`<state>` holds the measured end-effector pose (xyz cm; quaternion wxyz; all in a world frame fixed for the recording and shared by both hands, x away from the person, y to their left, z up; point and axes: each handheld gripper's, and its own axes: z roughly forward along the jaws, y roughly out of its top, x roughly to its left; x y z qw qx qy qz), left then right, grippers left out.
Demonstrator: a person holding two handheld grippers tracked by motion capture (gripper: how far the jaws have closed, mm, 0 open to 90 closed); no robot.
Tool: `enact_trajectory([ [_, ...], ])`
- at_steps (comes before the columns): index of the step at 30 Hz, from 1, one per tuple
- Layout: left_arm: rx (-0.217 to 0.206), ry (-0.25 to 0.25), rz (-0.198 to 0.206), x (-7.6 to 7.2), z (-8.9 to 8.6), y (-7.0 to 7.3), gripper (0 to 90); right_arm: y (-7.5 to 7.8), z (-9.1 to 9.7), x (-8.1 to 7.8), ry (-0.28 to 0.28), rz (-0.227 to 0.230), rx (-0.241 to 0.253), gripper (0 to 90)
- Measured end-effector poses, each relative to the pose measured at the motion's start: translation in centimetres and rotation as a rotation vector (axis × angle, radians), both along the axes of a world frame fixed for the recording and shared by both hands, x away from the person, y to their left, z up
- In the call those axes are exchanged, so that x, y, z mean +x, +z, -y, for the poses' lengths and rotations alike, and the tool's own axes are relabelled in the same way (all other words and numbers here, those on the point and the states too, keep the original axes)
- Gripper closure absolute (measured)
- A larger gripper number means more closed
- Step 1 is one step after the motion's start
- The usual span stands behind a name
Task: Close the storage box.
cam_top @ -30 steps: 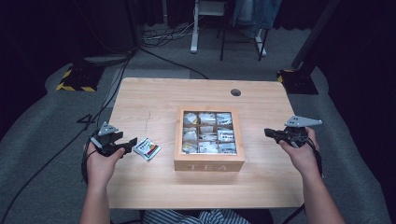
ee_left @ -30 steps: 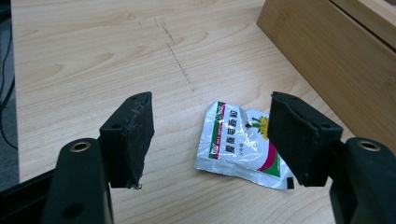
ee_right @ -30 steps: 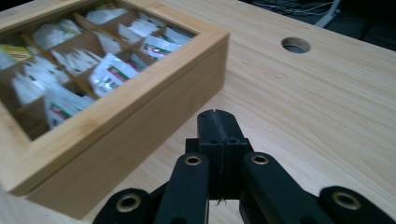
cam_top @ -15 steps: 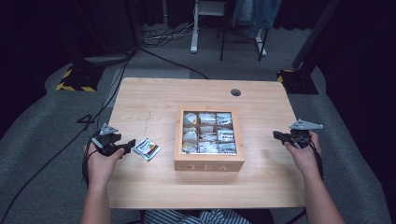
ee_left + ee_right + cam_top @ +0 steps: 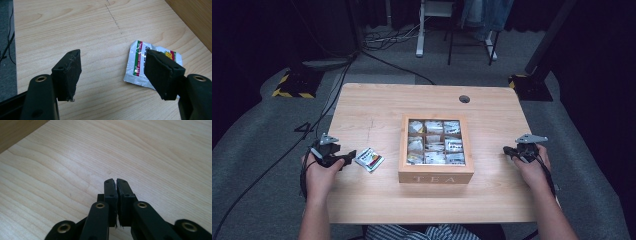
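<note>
A wooden tea box (image 5: pixel 436 177) marked TEA stands in the middle of the table, its compartments filled with tea packets. One loose tea packet (image 5: pixel 369 159), silver with red and green print, lies flat to the left of the box. My left gripper (image 5: pixel 351 156) rests just left of that packet, pointing at it. Seen along its jaws, my left gripper (image 5: pixel 112 53) is open, and the tea packet (image 5: pixel 140 65) lies partly behind the right jaw, ungripped. My right gripper (image 5: pixel 508 150) hovers low to the right of the box. My right gripper (image 5: pixel 115 180) has just started opening to a hairline slit, with nothing between its pads.
The light wooden table (image 5: pixel 377 105) has a round cable hole (image 5: pixel 464 99) near its far edge. Bare wood lies on both sides of the box. Cables (image 5: pixel 337 95) trail over the grey floor on the left, and stands and chair legs sit beyond the table.
My right hand has sunk toward the table and drifted slightly right. The left gripper and the loose packet have stayed where they were.
</note>
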<state>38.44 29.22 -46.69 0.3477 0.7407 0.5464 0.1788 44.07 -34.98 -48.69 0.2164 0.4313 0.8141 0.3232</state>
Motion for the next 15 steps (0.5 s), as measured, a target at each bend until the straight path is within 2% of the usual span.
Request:
enact_trajectory([
  [5,-0.007,-0.002,0.004,0.02,0.05,0.03,30.9,-0.49,-0.33,0.10,0.008,-0.016,-0.007,83.8],
  [15,-0.016,-0.007,0.005,0.06,0.08,0.03,30.8,-0.82,-0.13,0.29,-0.019,-0.031,0.070,65.7],
])
